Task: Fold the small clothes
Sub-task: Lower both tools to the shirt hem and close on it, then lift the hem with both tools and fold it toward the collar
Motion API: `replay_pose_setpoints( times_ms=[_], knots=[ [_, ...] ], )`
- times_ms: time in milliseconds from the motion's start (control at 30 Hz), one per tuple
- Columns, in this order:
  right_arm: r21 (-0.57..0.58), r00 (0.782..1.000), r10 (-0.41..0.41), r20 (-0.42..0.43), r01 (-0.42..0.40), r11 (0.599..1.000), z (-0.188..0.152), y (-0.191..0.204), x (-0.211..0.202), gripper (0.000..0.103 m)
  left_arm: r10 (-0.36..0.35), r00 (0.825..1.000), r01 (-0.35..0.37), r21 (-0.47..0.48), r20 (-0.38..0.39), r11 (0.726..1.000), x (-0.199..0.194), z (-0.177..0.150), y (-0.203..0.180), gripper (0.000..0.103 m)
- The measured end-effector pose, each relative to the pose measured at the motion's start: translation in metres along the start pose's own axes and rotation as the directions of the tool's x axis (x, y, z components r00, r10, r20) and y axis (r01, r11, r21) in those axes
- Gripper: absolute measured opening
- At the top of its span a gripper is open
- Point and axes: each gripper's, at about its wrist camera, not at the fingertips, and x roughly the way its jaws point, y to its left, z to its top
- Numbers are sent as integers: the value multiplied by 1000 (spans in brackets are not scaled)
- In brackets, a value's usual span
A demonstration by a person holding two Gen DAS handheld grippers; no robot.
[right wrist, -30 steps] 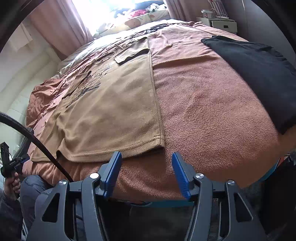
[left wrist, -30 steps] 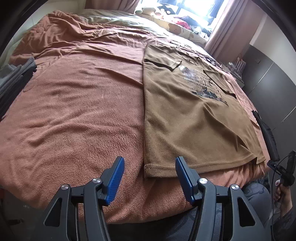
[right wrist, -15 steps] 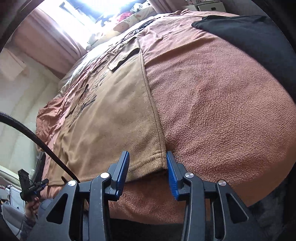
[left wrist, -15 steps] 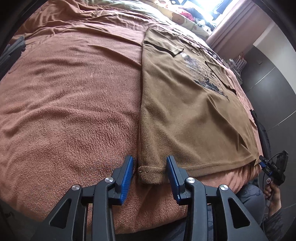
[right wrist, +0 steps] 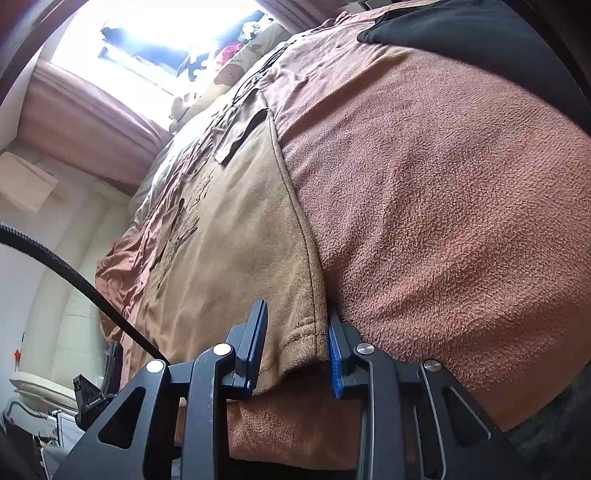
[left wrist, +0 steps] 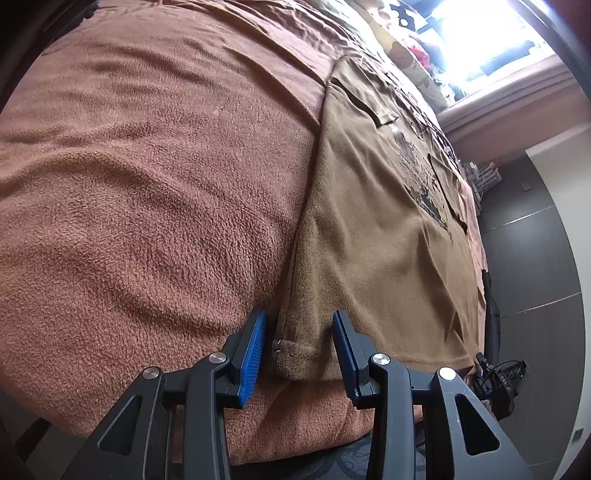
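Observation:
An olive-brown T-shirt (left wrist: pixel 369 221) with a dark print lies flat on a rust-brown blanket (left wrist: pixel 147 184), its sleeves folded in. My left gripper (left wrist: pixel 299 350) straddles the shirt's near left hem corner; the blue pads stand on either side of the cloth with small gaps, so it is open. In the right wrist view the same shirt (right wrist: pixel 236 240) shows its near right hem corner between the pads of my right gripper (right wrist: pixel 295 347). Those jaws are closing; one pad rests on the shirt, the other beside its edge on the blanket (right wrist: pixel 443 184).
A black garment (right wrist: pixel 461 33) lies on the bed's far right. A black cable (right wrist: pixel 74 277) arcs at the left. Dark cabinet doors (left wrist: pixel 535 258) stand beside the bed. Soft toys and a bright window (left wrist: pixel 480 37) are at the far end.
Both grippers have sunk onto the bed's near edge and rolled. Their jaws have narrowed around the shirt's two hem corners, which now sit between the pads.

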Motion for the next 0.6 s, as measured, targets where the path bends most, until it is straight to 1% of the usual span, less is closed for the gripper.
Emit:
replay_pose_setpoints(
  times_ms=[100, 200, 267, 333, 367, 433, 533, 600],
  knots=[
    [16, 1000, -9, 7, 9, 1000, -4, 1, -2, 27, -3, 1000, 4, -43, 14, 999, -1, -1, 3, 39],
    [23, 1000, 2, 10, -3, 1000, -10, 2, -5, 27, -19, 999, 22, -81, 30, 997, -6, -7, 9, 39],
    [22, 1000, 4, 12, -4, 1000, -12, -1, -6, 21, -44, 998, 48, -112, 41, 993, -10, -12, 15, 39],
    [26, 1000, -9, 11, 9, 1000, -11, -4, -6, 5, -58, 997, 64, -130, 47, 989, -12, -16, 19, 37],
    [37, 1000, -10, 10, 10, 999, -10, -6, -6, 2, -58, 997, 64, -132, 48, 989, -13, -17, 20, 35],
    [52, 1000, 1, 27, -2, 999, -7, -9, -11, 0, -64, 997, 70, -135, 48, 988, -14, -17, 23, 34],
    [58, 997, -23, 77, 19, 998, -5, -11, -25, 0, -64, 997, 71, -156, 52, 985, -14, -15, 21, 34],
    [64, 997, -16, 79, 11, 998, -6, -11, -29, 0, -65, 996, 73, -158, 54, 985, -13, -16, 18, 34]
  ],
)
